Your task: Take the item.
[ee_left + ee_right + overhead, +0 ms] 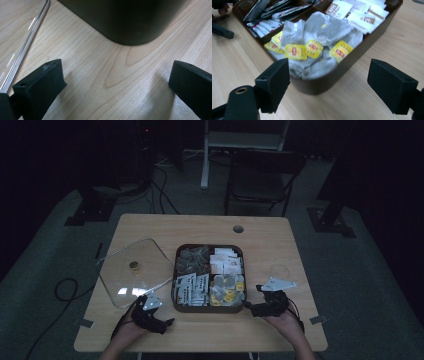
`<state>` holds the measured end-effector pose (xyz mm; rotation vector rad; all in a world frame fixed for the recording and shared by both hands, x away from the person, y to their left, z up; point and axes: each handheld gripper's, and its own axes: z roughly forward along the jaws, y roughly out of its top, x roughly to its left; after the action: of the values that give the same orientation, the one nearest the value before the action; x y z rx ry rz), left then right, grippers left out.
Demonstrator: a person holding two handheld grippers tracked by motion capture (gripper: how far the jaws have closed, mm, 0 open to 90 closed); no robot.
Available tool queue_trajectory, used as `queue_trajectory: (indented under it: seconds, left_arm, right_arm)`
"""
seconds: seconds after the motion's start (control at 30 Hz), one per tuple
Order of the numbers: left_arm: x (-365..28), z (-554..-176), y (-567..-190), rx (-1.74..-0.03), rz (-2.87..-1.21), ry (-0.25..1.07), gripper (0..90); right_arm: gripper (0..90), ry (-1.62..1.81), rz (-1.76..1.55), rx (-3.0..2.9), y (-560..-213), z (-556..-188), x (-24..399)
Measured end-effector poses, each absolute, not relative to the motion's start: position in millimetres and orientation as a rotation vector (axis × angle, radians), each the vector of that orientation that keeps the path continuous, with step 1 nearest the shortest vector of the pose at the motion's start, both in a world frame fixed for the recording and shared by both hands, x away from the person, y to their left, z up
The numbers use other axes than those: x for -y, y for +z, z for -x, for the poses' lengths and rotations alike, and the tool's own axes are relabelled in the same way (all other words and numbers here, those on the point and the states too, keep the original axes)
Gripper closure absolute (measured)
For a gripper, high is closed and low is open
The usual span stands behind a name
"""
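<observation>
A dim room is surrounding the wooden worktop (150, 225), where the brown tray (208, 308) is sitting centrally. Both grippers' jaws are gaping, empty. Its tea bags (317, 32) (light, flimsy) likely suit pinching by tags.

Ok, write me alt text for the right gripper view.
A dark brown compartment tray on a wooden table holds tea bags with yellow tags in its nearest section, with sachets and paper packets behind. The right gripper sits before it, black jaws open and empty.
</observation>
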<state>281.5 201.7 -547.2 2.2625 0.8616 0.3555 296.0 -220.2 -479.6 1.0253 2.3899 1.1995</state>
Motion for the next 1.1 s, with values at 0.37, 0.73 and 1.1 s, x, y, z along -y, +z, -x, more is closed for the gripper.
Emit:
queue_trajectory:
  seconds: [0.37, 0.73, 1.1]
  left_arm:
    - [-202, -281, -547, -0.863, -2.261, 0.356, 0.7]
    - [-202, -281, -547, -0.863, -2.259, 0.357, 0.7]
    - [-202, -281, -547, -0.862, -2.262, 0.356, 0.7]
  right_arm:
    - [22.6, 1.190, -0.967, -2.428, -475, -320, 197]
    - [29.9, 1.157, -0.959, -2.469, -480, -341, 180]
    - [30.0, 1.083, -0.970, -2.494, -488, -357, 166]
